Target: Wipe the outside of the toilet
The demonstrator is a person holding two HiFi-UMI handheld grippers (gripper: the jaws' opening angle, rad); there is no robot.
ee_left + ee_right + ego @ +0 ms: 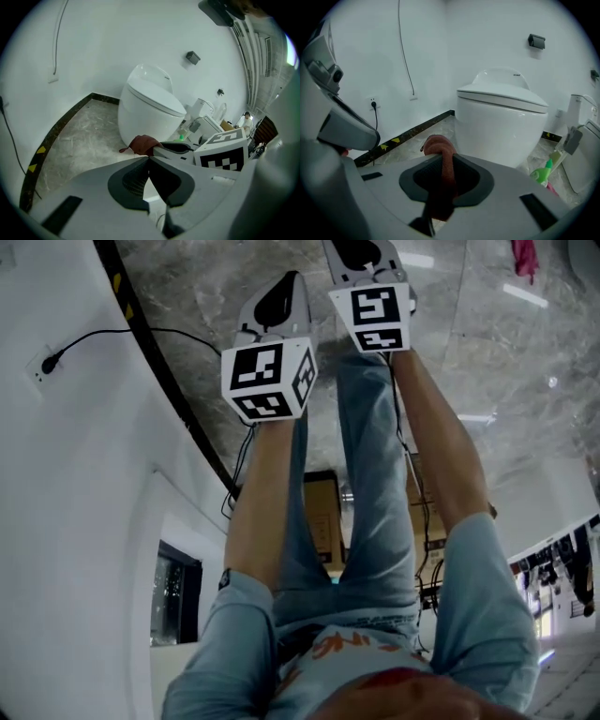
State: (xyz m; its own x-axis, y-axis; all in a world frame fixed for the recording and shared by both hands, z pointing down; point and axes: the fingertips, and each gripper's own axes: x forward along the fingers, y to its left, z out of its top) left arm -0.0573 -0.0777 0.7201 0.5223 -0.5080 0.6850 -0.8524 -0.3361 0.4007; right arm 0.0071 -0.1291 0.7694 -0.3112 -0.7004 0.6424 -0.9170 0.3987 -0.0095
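Two tongs point at the glossy white oval ceramic toilet (pixel 501 126), standing on the grey marble floor (pixel 79 136). Clamped in the right tongs (pixel 440 161) is a rust-red cloth (pixel 439 145) near the bowl; the left tongs (pixel 149 159) are closed, holding nothing.

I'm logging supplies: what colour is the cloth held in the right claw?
The cloth is reddish brown, clearest in the right gripper view.
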